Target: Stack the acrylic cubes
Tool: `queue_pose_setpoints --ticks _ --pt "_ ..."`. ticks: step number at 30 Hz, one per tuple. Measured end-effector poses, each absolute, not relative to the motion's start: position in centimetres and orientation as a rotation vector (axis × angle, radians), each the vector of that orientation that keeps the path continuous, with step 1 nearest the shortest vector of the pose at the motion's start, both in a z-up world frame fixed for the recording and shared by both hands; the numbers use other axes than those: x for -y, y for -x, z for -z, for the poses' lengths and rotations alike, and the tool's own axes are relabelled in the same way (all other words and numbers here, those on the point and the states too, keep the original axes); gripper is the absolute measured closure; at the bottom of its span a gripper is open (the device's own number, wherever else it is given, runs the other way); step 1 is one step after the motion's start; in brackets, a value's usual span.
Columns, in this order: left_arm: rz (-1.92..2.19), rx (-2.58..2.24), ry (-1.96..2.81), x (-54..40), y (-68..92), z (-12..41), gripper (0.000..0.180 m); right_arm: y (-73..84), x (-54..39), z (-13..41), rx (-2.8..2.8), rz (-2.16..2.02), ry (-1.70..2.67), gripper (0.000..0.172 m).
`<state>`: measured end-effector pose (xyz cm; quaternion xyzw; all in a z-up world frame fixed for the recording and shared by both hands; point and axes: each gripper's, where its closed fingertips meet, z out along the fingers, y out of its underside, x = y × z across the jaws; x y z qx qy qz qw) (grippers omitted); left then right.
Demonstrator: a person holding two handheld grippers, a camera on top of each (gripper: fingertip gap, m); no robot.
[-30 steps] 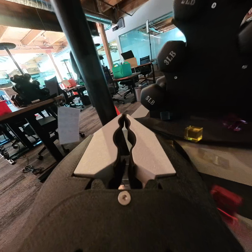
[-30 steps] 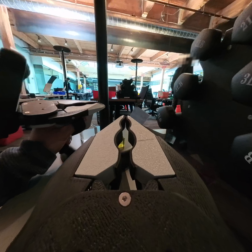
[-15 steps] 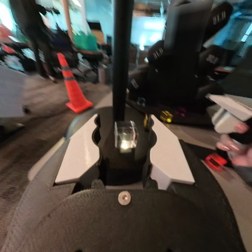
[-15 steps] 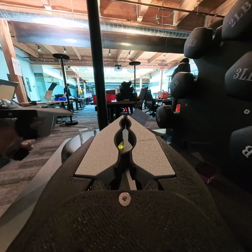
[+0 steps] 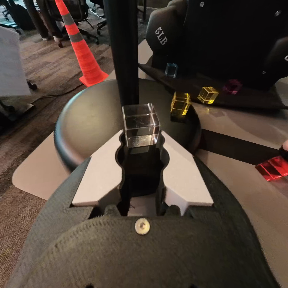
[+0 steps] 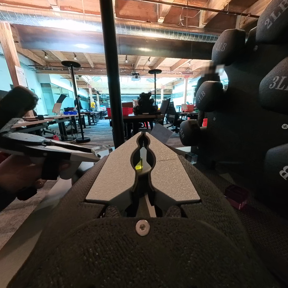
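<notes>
Only the left hand-held gripper (image 5: 142,137) view shows its fingers pinching a clear cube (image 5: 141,124).

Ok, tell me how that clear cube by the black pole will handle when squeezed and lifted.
The clear cube looks like rigid, solid acrylic or glass, so it should not give under pressure. Its polished, glossy faces may be slippery, so it likely needs a square grip. Its flat faces and sharp edges suggest it would slide on the black round base rather than roll.

White weight markings are printed on the black dumbbells (image 6: 227,46) in the rack; the wording is not repeated here.
</notes>
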<state>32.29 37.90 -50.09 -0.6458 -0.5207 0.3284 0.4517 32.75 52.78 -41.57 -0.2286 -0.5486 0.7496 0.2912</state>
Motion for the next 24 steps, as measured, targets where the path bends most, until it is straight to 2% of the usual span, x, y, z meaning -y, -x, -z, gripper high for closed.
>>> queue_pose_setpoints --ticks 14,19,22,24 --pt "-0.804 1.277 1.593 -39.1 -32.7 50.0 0.131 -32.6 -52.6 41.7 1.474 -2.003 0.614 0.172" --pt "-0.871 1.305 1.557 -38.7 -31.6 49.8 0.113 -32.7 -52.5 41.8 1.480 -2.001 0.606 0.172" --pt "-0.925 1.329 1.579 -38.3 -30.8 50.0 0.121 -32.7 -52.4 41.8 1.485 -1.999 0.603 0.172" --pt "-0.951 1.327 1.581 -38.3 -30.7 49.8 0.135 -32.7 -52.4 41.8 1.484 -2.001 0.603 0.172"
